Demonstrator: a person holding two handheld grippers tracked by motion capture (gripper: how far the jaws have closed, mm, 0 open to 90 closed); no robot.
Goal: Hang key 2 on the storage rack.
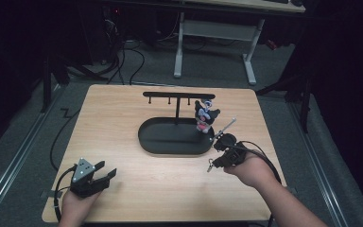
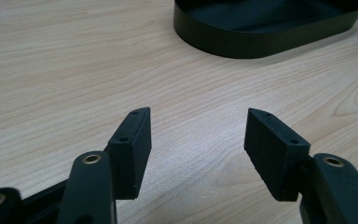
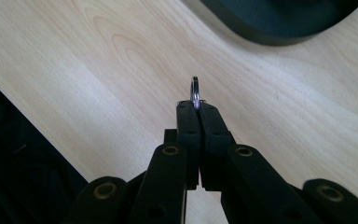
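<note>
A black oval tray lies mid-table, and from it rises a T-shaped stand with small hooks under its bar. A black-and-white plush figure with pink on it stands at the tray's right end. My right gripper is just off the tray's right front corner, slightly above the table. It is shut on a small metal key ring that sticks out edge-on past the pads. My left gripper rests near the front left corner, open with nothing between its fingers.
A thin silver strip slants beside the tray's right end, above the right hand. The tray wall is ahead of the left gripper, across bare wood. The table's front edge runs close to the right gripper. Desk legs and cables are on the floor beyond.
</note>
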